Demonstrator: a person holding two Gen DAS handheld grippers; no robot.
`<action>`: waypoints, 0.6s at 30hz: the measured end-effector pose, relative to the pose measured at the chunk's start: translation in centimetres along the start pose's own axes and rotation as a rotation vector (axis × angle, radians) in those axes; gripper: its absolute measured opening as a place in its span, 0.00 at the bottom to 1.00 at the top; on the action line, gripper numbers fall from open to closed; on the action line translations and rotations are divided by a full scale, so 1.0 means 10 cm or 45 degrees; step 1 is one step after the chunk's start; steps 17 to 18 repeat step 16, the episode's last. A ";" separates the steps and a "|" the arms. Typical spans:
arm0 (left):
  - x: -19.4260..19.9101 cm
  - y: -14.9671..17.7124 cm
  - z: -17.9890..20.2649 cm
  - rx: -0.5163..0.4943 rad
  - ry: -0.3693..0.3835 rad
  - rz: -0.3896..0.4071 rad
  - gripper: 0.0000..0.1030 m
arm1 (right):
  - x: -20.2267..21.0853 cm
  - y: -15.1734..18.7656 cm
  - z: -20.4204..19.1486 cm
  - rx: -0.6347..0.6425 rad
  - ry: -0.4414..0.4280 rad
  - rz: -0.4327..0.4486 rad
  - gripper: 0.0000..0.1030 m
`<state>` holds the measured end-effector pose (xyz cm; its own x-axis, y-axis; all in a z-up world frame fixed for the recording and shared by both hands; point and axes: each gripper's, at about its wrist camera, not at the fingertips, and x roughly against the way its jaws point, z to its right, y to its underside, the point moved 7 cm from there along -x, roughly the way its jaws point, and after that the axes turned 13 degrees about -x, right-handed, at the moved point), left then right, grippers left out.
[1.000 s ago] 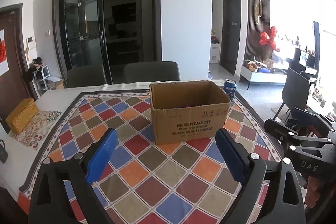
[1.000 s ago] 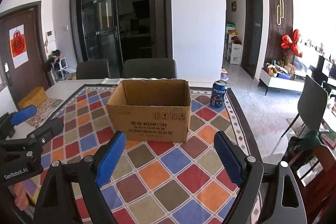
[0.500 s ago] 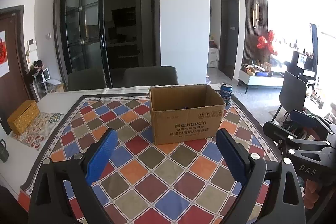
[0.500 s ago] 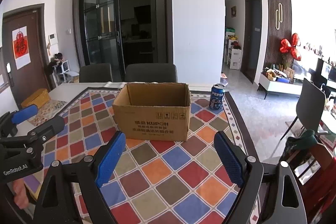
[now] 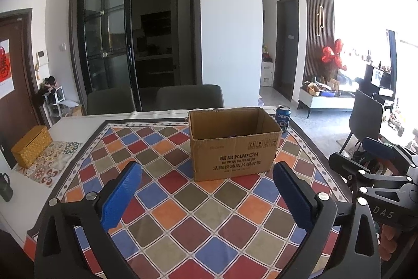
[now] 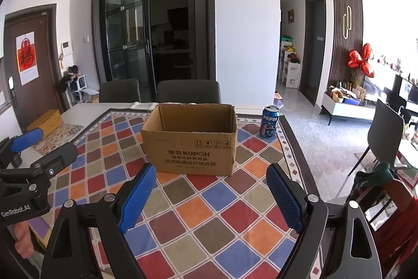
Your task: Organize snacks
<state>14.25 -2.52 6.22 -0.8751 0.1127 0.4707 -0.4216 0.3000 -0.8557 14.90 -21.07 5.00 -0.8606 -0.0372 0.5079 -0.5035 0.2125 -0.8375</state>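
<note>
An open brown cardboard box (image 5: 235,145) (image 6: 190,140) stands on the checked tablecloth (image 5: 183,213). A blue Pepsi can (image 5: 283,119) (image 6: 270,122) stands upright just behind the box's right corner. Something dark purplish shows low inside the box; I cannot tell what it is. My left gripper (image 5: 207,168) hovers short of the box's front, its jaws opening with nothing between the blue pads. My right gripper (image 6: 211,168) is open and empty, also short of the box. Each gripper appears at the edge of the other's view (image 5: 360,156) (image 6: 49,145).
A woven yellow box (image 5: 31,145) lies on a patterned mat at the table's left. A dark mug (image 5: 5,186) stands at the left edge. Two grey chairs (image 5: 190,96) line the far side. Another chair (image 6: 384,132) stands to the right, off the table.
Both views have drawn back a little from the box, which looks slightly smaller. The left gripper's pads have spread a bit wider.
</note>
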 end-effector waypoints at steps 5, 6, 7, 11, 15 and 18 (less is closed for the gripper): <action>0.01 0.00 -0.01 -0.005 -0.010 0.002 1.00 | 0.02 0.00 0.00 0.001 0.001 0.001 0.84; 0.01 0.01 -0.01 -0.005 -0.011 0.004 1.00 | 0.02 0.00 0.00 -0.001 0.001 0.002 0.84; 0.01 0.01 -0.01 -0.007 -0.010 0.005 1.00 | 0.03 0.00 0.00 -0.003 0.003 0.001 0.84; 0.01 0.01 -0.01 -0.006 -0.011 0.007 1.00 | 0.07 0.00 0.01 -0.003 0.004 0.000 0.84; 0.00 0.00 -0.02 -0.005 -0.012 0.004 1.00 | 0.06 0.00 0.02 -0.002 0.006 -0.001 0.84; -0.01 0.01 -0.02 -0.004 -0.012 0.000 1.00 | 0.07 0.00 0.03 -0.002 0.007 -0.002 0.84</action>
